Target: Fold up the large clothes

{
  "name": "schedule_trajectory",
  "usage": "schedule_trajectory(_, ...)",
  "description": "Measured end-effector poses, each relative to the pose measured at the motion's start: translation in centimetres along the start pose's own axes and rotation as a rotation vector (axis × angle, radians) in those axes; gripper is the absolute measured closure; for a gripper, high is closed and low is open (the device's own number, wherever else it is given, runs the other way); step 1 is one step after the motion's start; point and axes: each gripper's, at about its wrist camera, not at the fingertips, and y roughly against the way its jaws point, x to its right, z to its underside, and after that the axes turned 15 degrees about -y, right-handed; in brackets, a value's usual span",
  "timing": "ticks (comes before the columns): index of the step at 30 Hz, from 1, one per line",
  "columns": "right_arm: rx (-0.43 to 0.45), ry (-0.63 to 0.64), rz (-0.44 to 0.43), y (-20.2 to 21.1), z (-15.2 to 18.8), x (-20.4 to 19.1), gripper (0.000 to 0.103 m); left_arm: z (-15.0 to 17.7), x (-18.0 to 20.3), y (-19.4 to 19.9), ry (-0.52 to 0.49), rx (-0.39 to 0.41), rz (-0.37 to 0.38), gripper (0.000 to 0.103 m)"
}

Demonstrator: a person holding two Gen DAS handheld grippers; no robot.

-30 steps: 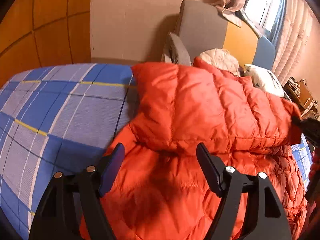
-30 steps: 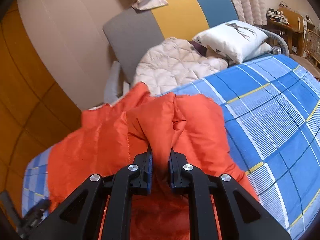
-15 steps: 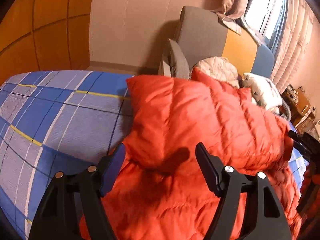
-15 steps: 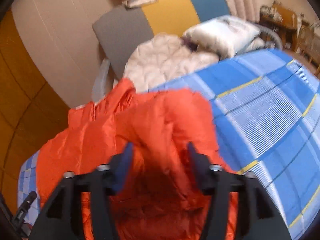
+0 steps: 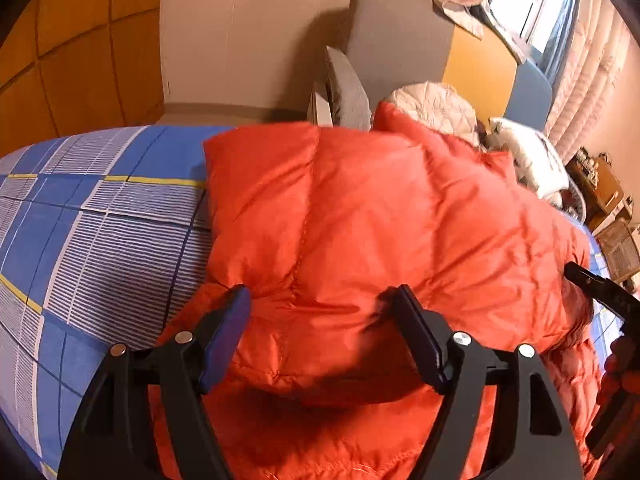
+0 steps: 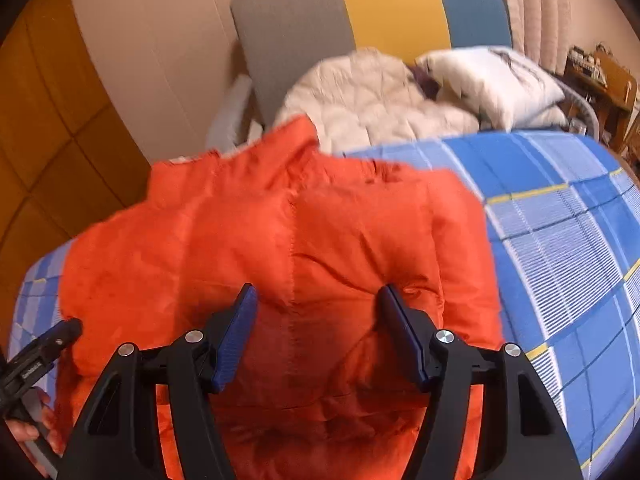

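An orange down jacket [image 5: 380,208] lies on the blue checked bedsheet [image 5: 100,220], with a puffy panel folded over its body. My left gripper [image 5: 322,320] stands open over the near edge of that fold, its jaws opening slightly; the padding bulges between the blue pads without being pinched. In the right wrist view the jacket [image 6: 280,232] fills the middle, and my right gripper [image 6: 316,320] is open above it with nothing clamped. The right gripper's tip [image 5: 600,292] shows at the jacket's far right edge, and the left gripper [image 6: 44,348] shows at bottom left.
A cream quilted garment [image 6: 368,92] and a white pillow [image 6: 492,76] lie at the head of the bed against a grey, yellow and blue headboard [image 6: 360,12]. Bare sheet [image 6: 560,220] lies right of the jacket. A wooden desk [image 6: 600,76] stands far right.
The right gripper was shut on an orange fold, then let it go and opened; the fold now lies flat on the jacket. The left gripper stayed open and moved in over the fold's edge.
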Motion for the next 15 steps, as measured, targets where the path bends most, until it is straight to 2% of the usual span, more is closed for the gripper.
schedule_trajectory(3, -0.004, -0.008, -0.010, 0.1, 0.3, 0.2, 0.039, 0.3, -0.1, 0.3, 0.000, 0.003, -0.003, 0.029)
schedule_trajectory(5, -0.005, -0.031, -0.036, 1.3, 0.6, 0.9, 0.039, 0.6, -0.3, 1.2, 0.006, 0.002, -0.015, 0.022)
schedule_trajectory(7, -0.004, -0.052, -0.061, 3.0, 1.2, 1.9, 0.037, 1.5, -1.0, 2.7, 0.013, 0.022, -0.003, 0.021)
schedule_trajectory(9, 0.000, -0.053, -0.062, 5.1, 2.4, 3.1, 0.029, 3.0, -1.8, 4.2, 0.009, 0.032, -0.008, 0.021)
schedule_trajectory(12, -0.019, -0.065, -0.068, 7.6, 4.4, 5.3, 0.028, 6.2, -3.4, 6.6, 0.025, 0.031, 0.018, 0.021)
schedule_trajectory(15, -0.049, -0.064, -0.033, 10.3, 7.2, 8.0, 0.028, 10.2, -5.4, 9.0, 0.059, 0.025, 0.052, 0.021)
